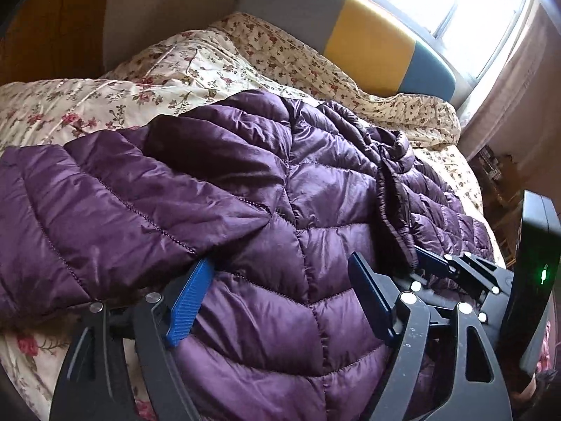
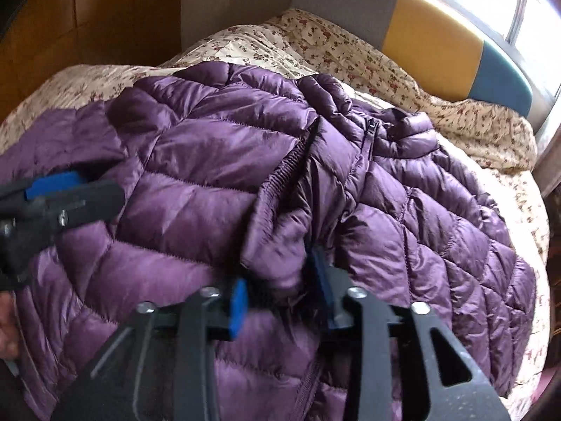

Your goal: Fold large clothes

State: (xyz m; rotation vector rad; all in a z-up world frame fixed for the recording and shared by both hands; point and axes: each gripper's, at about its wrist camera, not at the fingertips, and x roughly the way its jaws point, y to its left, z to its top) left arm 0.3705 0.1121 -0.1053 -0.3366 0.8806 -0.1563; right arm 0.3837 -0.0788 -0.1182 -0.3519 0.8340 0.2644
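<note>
Your right gripper (image 2: pixel 280 294), low in the frame, pinches a fold of the purple jacket (image 2: pixel 217 161) spread on the bed (image 2: pixel 473 122), while your left gripper (image 1: pixel 280 301) hangs over it, jaws spread, likely to steady the padding.

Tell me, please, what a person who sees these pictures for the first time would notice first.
The eye falls first on the shiny purple quilted jacket, spread rumpled across the floral bedspread and filling the middle of both views. Next come the blue-padded grippers at its near edge: the left gripper stands open over the fabric, and the right gripper has a fold between its pads. Behind, a grey, yellow and blue headboard stands under a bright window.
</note>
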